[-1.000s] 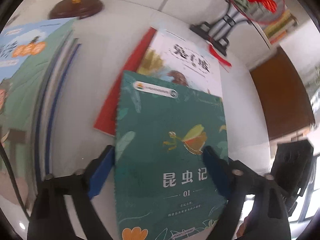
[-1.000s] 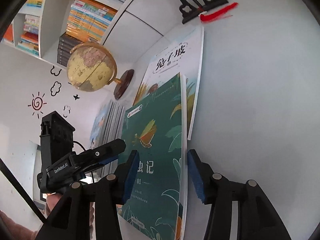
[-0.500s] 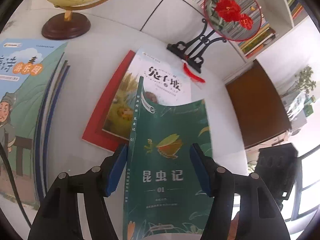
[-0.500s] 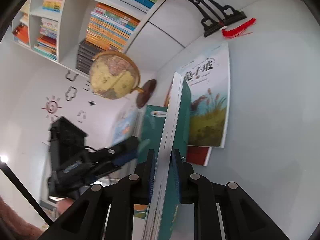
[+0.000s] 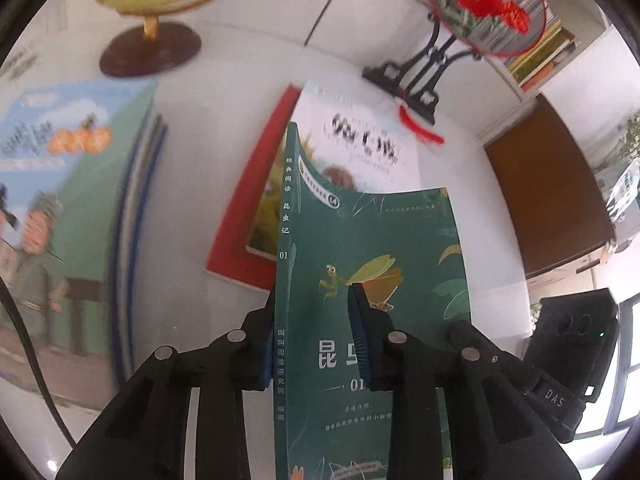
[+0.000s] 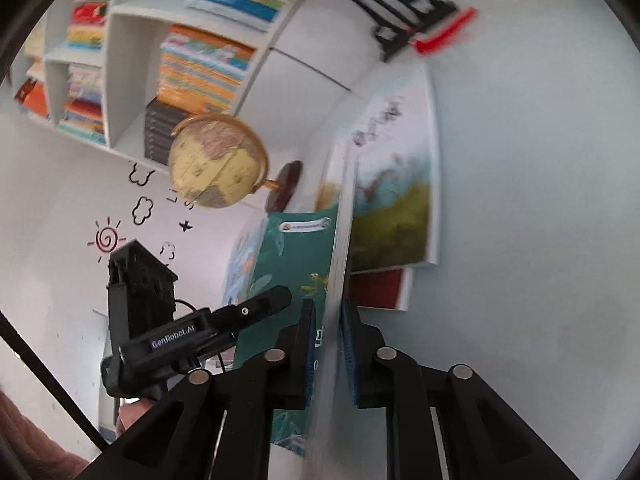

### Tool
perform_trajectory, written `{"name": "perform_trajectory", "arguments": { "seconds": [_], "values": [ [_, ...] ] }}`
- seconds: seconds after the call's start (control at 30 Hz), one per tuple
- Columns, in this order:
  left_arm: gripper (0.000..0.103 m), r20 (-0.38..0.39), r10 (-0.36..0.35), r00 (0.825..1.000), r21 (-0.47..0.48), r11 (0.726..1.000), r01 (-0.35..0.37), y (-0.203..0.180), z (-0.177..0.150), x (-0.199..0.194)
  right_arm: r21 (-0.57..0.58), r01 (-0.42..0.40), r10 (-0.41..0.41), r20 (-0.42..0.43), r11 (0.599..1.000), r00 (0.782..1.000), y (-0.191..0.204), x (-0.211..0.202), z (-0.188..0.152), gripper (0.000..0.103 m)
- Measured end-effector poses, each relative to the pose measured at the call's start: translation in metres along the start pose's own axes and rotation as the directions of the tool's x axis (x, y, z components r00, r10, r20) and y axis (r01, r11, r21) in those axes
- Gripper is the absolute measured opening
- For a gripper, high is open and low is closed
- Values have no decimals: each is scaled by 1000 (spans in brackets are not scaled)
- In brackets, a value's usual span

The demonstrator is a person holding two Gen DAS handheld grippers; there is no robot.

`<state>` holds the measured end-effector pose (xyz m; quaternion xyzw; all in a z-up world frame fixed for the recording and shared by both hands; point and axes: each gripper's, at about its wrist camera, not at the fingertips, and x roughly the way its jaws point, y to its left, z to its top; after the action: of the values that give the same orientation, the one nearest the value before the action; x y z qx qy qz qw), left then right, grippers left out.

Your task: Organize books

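A green insect book [image 5: 384, 264] is held tilted up off the white table, spine to the left. My left gripper [image 5: 312, 344] is shut on its spine edge. My right gripper [image 6: 326, 348] is shut on the same green book [image 6: 296, 256] at its page edge. Behind it a white-covered book [image 5: 352, 148] lies flat on a red book [image 5: 240, 240]; both also show in the right wrist view, white book [image 6: 396, 208] over red book [image 6: 376, 288]. A stack of picture books [image 5: 64, 216] lies at the left.
A globe [image 5: 152, 8] on a dark round base stands at the back left. A red fan ornament on a black stand [image 5: 432, 60] stands at the back right. Wall shelves [image 6: 160, 60] hold many books. A brown cabinet [image 5: 544, 184] is to the right.
The green book has been lifted from lying flat to tilted upright. Both grippers have closed on it, the right first, then the left on the spine edge.
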<state>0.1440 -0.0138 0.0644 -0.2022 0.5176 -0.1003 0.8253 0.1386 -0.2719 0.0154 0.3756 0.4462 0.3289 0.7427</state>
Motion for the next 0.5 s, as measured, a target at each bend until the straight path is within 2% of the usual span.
{"name": "perform_trajectory", "arguments": {
  "seconds": [0.07, 0.13, 0.27, 0.5],
  "values": [
    [26, 16, -7, 1000, 4, 1000, 7, -1, 9, -14, 22, -48, 48, 21, 999, 999, 7, -3, 4, 14],
    [26, 32, -10, 999, 12, 1000, 9, -1, 18, -29, 18, -63, 62, 38, 998, 997, 18, -2, 9, 14],
    [26, 74, 23, 997, 26, 999, -25, 5, 36, -56, -16, -99, 100, 59, 995, 993, 46, 3, 23, 14],
    [26, 128, 98, 987, -3, 995, -99, 51, 58, -93, -92, -157, 160, 19, 983, 987, 99, 43, 34, 14]
  ]
}}
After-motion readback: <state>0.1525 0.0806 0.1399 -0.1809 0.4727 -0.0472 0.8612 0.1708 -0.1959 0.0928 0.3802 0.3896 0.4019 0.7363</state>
